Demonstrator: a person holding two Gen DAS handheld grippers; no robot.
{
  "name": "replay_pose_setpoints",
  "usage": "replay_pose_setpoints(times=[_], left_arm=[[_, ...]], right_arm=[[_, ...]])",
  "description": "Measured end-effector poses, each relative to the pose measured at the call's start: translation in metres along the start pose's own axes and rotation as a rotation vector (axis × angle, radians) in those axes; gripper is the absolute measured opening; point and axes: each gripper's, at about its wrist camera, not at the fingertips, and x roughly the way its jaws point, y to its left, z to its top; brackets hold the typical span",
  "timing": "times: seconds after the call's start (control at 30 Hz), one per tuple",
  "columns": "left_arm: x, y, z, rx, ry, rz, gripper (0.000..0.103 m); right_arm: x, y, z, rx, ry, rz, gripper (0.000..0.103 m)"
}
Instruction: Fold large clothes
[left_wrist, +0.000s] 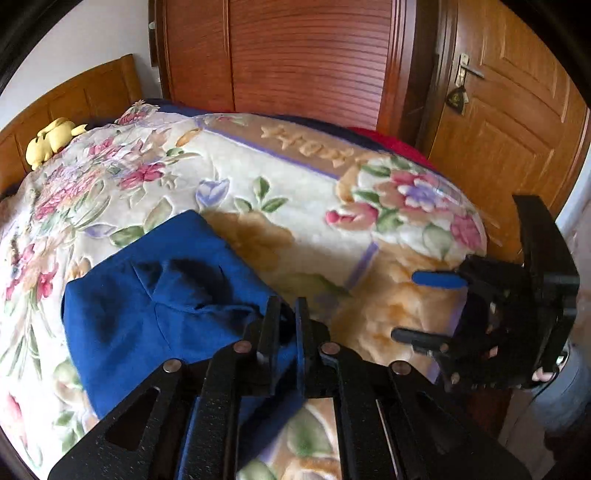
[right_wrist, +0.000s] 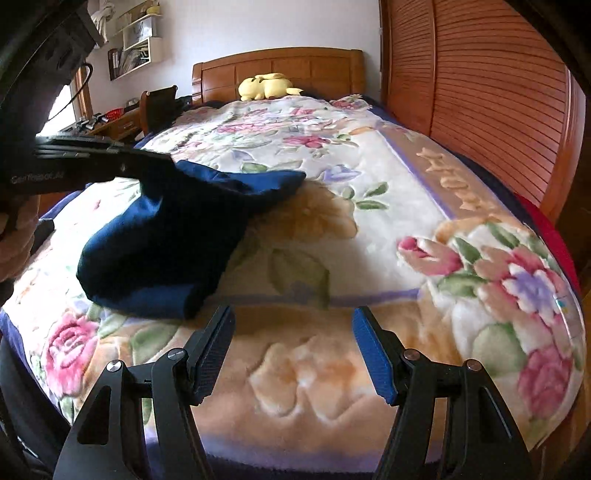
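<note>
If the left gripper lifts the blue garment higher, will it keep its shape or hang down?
Probably it hangs: the blue garment already drapes limply from the left gripper. It creases softly, so likely floppy. It seems light, since one pinched edge lifts it off the blanket.

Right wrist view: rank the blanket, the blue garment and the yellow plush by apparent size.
1. Blanket, which fills most of the view.
2. Blue garment.
3. Yellow plush, smallest as seen, but it lies farthest from the camera, so its true size is unsure.
</note>
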Motion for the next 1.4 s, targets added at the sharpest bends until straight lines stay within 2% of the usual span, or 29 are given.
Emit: replay_pose_setpoints(times=[0.13,0.2,0.27,0.4,0.6,0.83,1.07,1.2,1.4], left_arm=[[-0.036,0.008,-0.008,-0.010,-0.066,0.003,0.025],[-0.050,0.017,-0.006,-0.026,-0.101,0.017,0.029],[-0.071,0.030,-0.008,-0.045,-0.136,0.037,0.030],[-0.085,0.070,-0.020,-0.073,-0.150,0.155,0.031],[-0.042,0.144,-0.049,-0.143,-0.041,0.275,0.031],[0.029,0.217,-0.072,-0.262,0.074,0.266,0.031],[0.086,0.261,-0.074,-0.316,0.120,0.272,0.031],[0.102,0.280,-0.073,-0.343,0.125,0.304,0.032],[0.116,0.298,-0.069,-0.371,0.120,0.313,0.036]], right_arm=[[0.005,0.008,0.013,0.007,-0.016,0.018,0.068],[0.013,0.014,0.024,0.011,-0.031,0.034,0.068],[0.020,0.020,0.031,0.011,-0.048,0.053,0.068],[0.026,0.040,0.042,-0.017,-0.060,0.088,0.068],[0.056,0.057,0.044,-0.047,-0.032,0.110,0.068],[0.079,0.057,0.033,-0.002,0.019,0.119,0.068],[0.104,0.061,0.031,0.012,0.065,0.139,0.068],[0.112,0.063,0.034,0.020,0.078,0.161,0.068],[0.122,0.065,0.035,0.006,0.091,0.173,0.068]])
